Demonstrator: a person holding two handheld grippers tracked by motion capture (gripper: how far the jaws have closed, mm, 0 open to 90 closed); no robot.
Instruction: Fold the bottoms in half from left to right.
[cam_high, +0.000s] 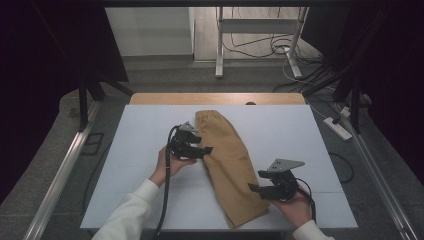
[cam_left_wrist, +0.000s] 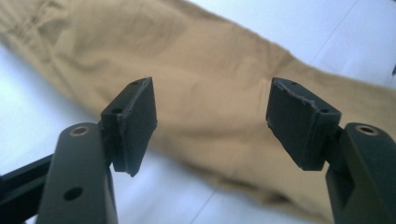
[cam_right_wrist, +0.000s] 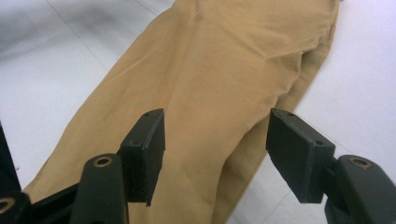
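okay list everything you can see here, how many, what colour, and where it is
Trousers: one pair, tan, folded lengthwise, lying slantwise mid-board, waistband at the far end.
Board: one, white, covering the table.
Table: one, wood edge showing past the board's far side.
Power strip: one, white, on the floor at right.
Metal stand: one, white, on the floor beyond the table, cables around its feet.
Left gripper: one, black, at the trousers' left edge, jaws open over the cloth.
Right gripper: one, black, at the trousers' lower right edge, jaws open.
Sleeves: two, white, coming in from the bottom edge.
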